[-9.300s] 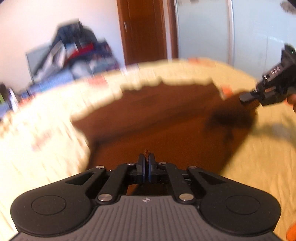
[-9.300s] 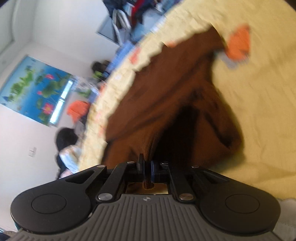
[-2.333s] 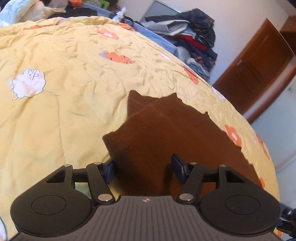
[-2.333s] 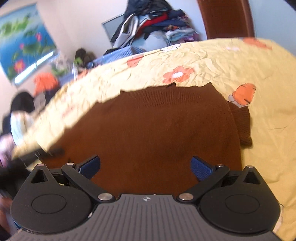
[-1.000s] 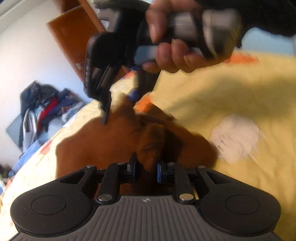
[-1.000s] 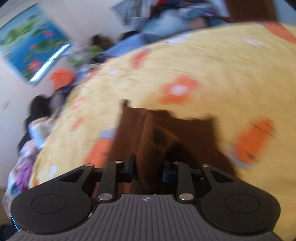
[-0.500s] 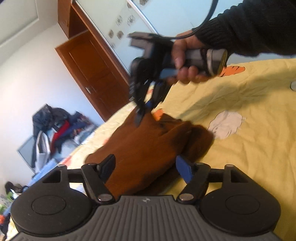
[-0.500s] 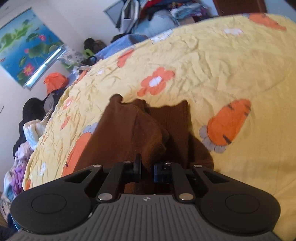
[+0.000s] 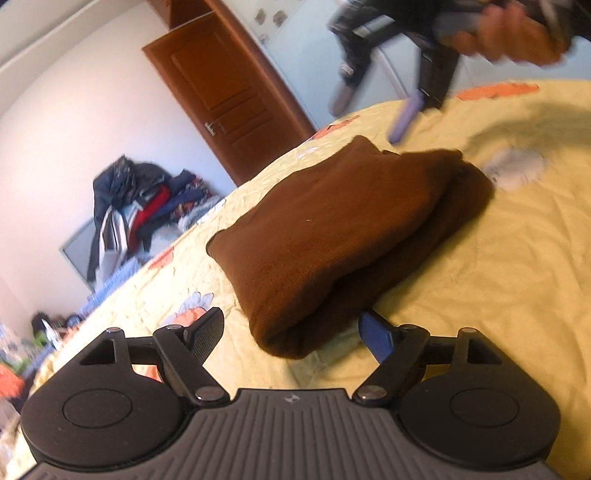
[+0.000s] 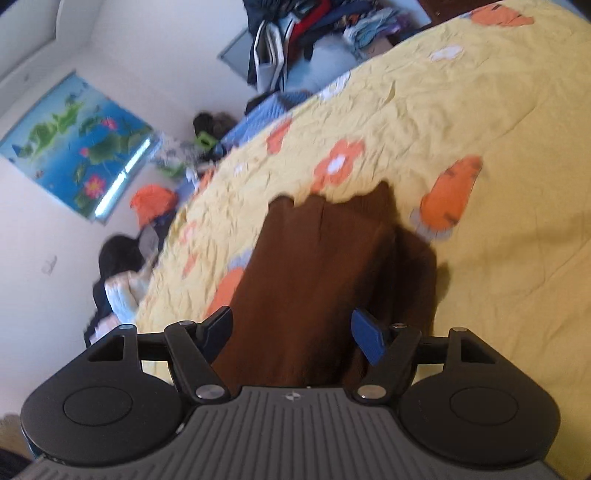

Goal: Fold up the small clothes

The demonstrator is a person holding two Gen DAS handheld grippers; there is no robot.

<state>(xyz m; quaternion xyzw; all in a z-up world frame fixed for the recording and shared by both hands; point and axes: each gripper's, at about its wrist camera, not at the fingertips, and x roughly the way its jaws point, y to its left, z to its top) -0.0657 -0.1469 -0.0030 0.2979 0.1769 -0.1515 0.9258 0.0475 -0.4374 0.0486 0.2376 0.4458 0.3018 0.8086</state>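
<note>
A small brown knit garment [image 9: 340,229] lies folded in a thick bundle on the yellow bedspread [image 9: 498,280]. My left gripper [image 9: 291,332] is open, with the near end of the bundle between its spread fingers and not clamped. My right gripper [image 10: 291,332] is open just above the other end of the garment [image 10: 314,273]. In the left wrist view the right gripper [image 9: 376,107] shows blurred above the far side of the bundle, held by a hand [image 9: 513,33].
The bedspread [image 10: 480,110] has orange flower and carrot prints. A pile of clothes [image 9: 147,199] and a brown door [image 9: 229,96] stand past the bed. A lotus picture [image 10: 74,147] hangs on the wall. Clutter lies on the floor beside the bed.
My right gripper has opened and let go of the brown garment, then lifted up and back. The folded bundle now lies flat. My left gripper stays open and has pulled back a little.
</note>
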